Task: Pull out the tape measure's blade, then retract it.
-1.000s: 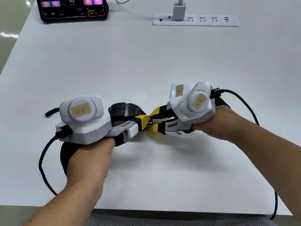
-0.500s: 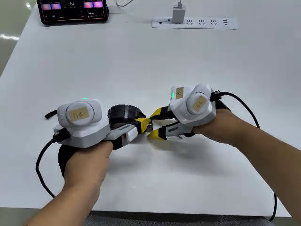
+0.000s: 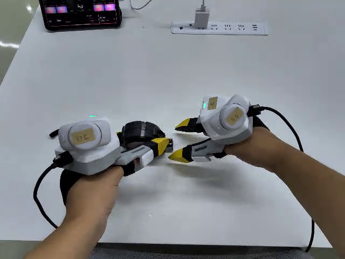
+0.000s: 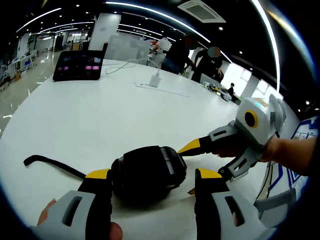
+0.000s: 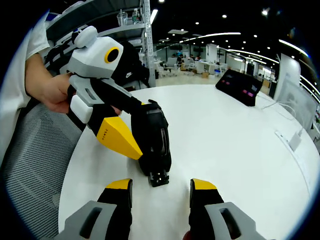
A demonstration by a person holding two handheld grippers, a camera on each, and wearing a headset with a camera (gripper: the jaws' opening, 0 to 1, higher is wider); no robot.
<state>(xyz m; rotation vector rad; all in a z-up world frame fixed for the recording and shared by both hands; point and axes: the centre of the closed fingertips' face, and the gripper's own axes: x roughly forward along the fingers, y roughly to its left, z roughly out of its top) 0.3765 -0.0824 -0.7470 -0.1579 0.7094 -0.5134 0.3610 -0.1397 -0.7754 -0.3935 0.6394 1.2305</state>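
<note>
Near the front edge of the white table (image 3: 161, 70), found the left gripper (image 4: 154, 176) narrowed onto the black tape measure (image 3: 141, 131), gripping its case from both sides with yellow-tipped jaws. Could not tell whether the case rested on the tabletop or sat just above it. Saw the blade wound in, with just the end hook (image 5: 159, 178) at the mouth. Noted a black wrist strap (image 4: 50, 162) trailing from the case across the table. Found the right gripper (image 3: 180, 140) spread wide and empty, pointed at the hook end, just beside it but touching nothing. Farther back, saw a white power strip (image 3: 218, 27) with a plug in it and a dark tablet (image 3: 80, 12) with a lit screen. Beyond, made out an open hall with ceiling light strips, shelving (image 5: 135, 30) and a mesh chair (image 5: 35, 150).
</note>
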